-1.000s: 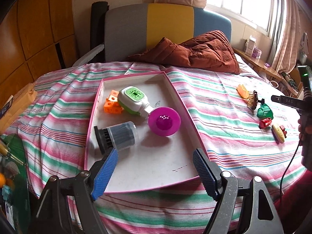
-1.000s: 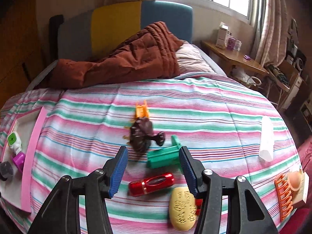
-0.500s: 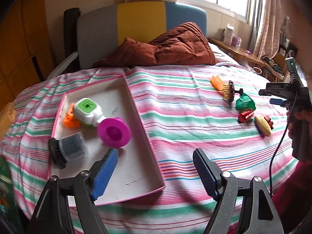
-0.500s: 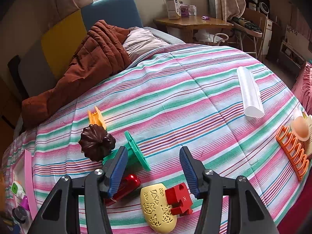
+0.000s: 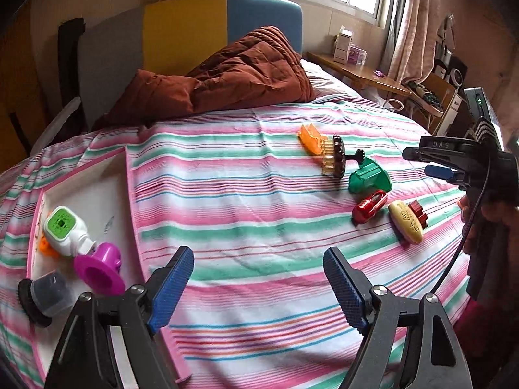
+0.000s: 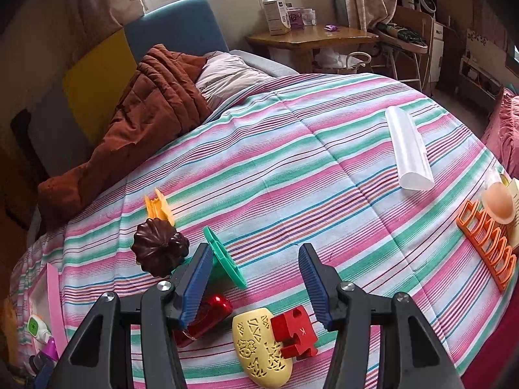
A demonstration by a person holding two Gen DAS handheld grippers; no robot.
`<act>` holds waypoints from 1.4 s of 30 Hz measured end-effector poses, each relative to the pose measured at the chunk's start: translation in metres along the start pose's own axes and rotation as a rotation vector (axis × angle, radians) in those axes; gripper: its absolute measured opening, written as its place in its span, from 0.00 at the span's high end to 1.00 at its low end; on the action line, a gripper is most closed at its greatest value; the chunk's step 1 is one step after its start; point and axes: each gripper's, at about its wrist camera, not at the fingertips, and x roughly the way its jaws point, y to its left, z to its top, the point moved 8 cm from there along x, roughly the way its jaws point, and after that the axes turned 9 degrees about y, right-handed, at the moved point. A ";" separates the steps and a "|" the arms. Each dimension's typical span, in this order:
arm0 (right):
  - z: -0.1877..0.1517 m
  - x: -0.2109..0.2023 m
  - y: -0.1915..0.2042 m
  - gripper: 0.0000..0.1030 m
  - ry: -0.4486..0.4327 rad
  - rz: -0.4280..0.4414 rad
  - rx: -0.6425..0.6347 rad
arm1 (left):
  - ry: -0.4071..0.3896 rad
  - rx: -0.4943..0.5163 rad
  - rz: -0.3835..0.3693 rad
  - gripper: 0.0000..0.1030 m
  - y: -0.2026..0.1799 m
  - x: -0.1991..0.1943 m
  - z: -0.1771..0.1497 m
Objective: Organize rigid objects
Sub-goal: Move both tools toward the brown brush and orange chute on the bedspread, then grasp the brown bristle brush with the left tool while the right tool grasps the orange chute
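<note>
Our left tongs (image 5: 258, 283) are wide open and hold nothing. They hang over the stripy bed cover (image 5: 246, 201). To their left sits the pink tray (image 5: 131, 194). In it lie a white bottle with a green top (image 5: 65, 231), a purple cup (image 5: 99, 269) touching the bottle's neck, a grey pot with a black lid (image 5: 45, 296) and something orange (image 5: 47, 248) behind the bottle.

Our right tongs (image 6: 254, 287) are wide open too, with nothing between the blue fingers. A red puzzle piece (image 6: 293, 330) lies under them, between the fingers, and leans on a yellow oval toy (image 6: 259, 353). A shiny red thing (image 6: 207, 316) is partly hidden behind the left finger. Just past that finger stands a green spool (image 6: 223, 261), and left of it a brown bumpy mold (image 6: 159, 246) with an orange comb (image 6: 157, 207) behind. Far ahead on the right lies a white tube (image 6: 408, 152). At the right edge we see an orange rack (image 6: 486, 243) beside a peach-colored ball (image 6: 498, 202).
</note>
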 end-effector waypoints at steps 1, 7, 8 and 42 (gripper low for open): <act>0.001 0.000 -0.001 0.46 -0.001 0.003 0.008 | -0.002 0.007 -0.012 0.18 -0.005 0.003 0.007; 0.001 0.000 -0.008 0.46 0.014 0.042 0.064 | -0.015 0.028 -0.086 0.18 -0.035 0.023 0.048; 0.001 0.001 -0.009 0.46 0.020 0.049 0.069 | -0.018 0.030 -0.101 0.18 -0.040 0.026 0.055; -0.002 0.012 -0.007 0.46 0.089 0.151 0.121 | 0.066 -0.011 -0.259 0.66 -0.057 0.083 0.069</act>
